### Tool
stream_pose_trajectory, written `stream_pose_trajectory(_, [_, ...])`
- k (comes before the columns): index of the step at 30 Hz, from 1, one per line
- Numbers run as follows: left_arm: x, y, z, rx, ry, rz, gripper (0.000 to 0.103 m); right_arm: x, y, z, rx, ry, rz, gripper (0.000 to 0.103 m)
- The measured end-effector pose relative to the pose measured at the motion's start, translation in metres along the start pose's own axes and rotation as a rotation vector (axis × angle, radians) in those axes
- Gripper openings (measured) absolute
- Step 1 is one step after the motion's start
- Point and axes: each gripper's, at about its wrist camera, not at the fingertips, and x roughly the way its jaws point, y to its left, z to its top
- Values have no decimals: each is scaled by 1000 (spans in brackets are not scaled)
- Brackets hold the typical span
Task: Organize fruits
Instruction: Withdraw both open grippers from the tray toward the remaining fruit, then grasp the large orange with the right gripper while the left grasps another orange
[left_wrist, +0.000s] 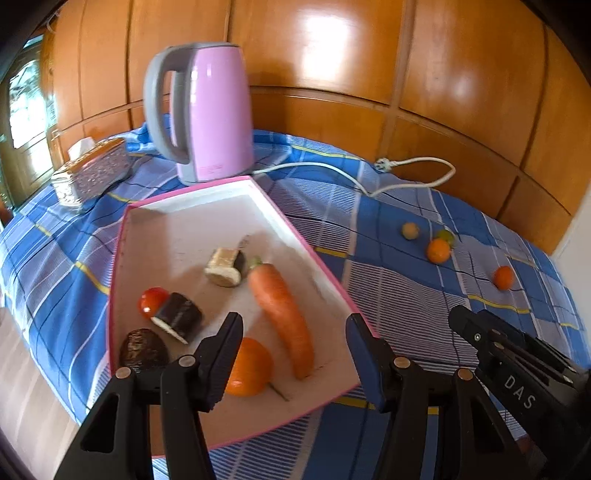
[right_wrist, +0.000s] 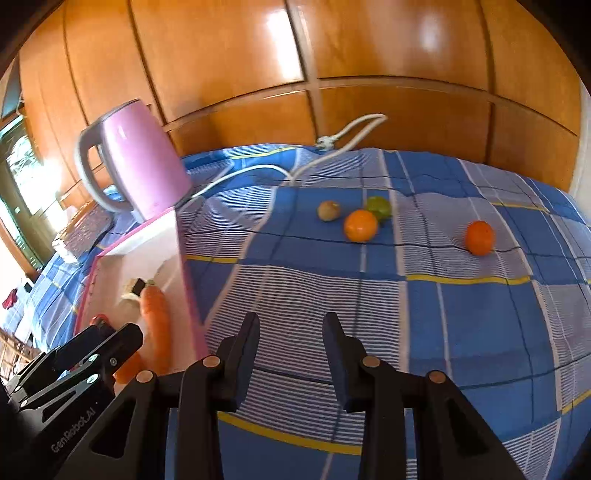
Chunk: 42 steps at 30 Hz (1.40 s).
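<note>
Wood-panelled walls back a bed spread with a blue checked cloth (right_wrist: 461, 332) — soft ground, so any nudged fruit may roll off. Ahead of the right gripper (right_wrist: 291, 332), well apart from it, lie two oranges (right_wrist: 361, 225), a green fruit (right_wrist: 380, 206) and a brownish one (right_wrist: 328, 210). Its jaws stand narrow and empty — perhaps too narrow for an orange. The left gripper (left_wrist: 295, 332), half open and empty, hovers over the pink tray (left_wrist: 325, 266), above a carrot (left_wrist: 284, 317).

Pink kettle (left_wrist: 212, 110), pink-rimmed white tray (left_wrist: 236, 192), blue plaid cloth (right_wrist: 461, 314), orange carrot (left_wrist: 282, 314).
</note>
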Motion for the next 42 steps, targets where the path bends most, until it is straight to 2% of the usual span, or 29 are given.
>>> stream_pose_trajectory(16, [18, -49, 8, 100, 27, -85, 59, 5, -43, -1, 77, 18, -71, 36])
stream_pose_trajectory(26, [33, -68, 18, 110, 45, -125, 58, 11, -64, 9, 98, 21, -118, 36])
stream_pose_trajectory(42, [68, -104, 30, 139, 90, -173, 58, 24, -134, 23, 228, 34, -235, 37])
